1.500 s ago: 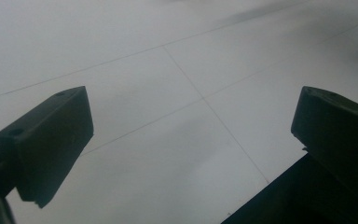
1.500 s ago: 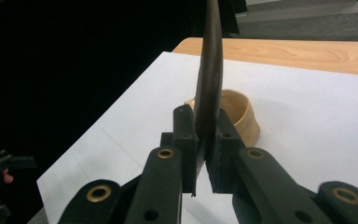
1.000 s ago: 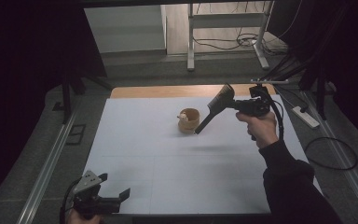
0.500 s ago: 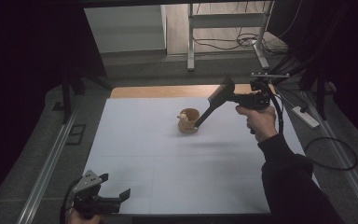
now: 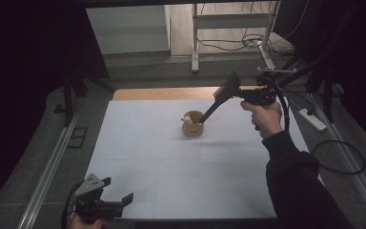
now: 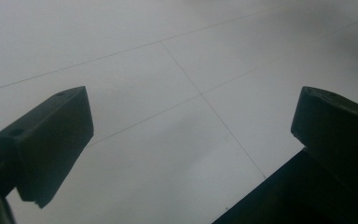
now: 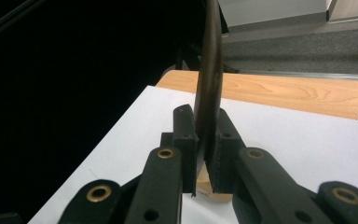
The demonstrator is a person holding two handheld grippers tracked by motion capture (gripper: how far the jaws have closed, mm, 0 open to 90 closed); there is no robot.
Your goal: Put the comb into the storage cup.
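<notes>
Above the wooden cup (image 5: 192,125), right tool (image 5: 208,112) angled down, clamping a dark spoon (image 7: 208,79), left tool (image 5: 124,200) gaping low.

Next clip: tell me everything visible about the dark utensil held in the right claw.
The utensil is a long, dark brown piece, likely wood, with a broad flat end up high and a narrow shaft. It slants down and leftward, its lower tip inside the small wooden bowl on the white table. The right claw is clamped on it, the flat blade seen edge-on between the pads. Something pale lies in the bowl; I cannot tell whether the tip touches it.
</notes>
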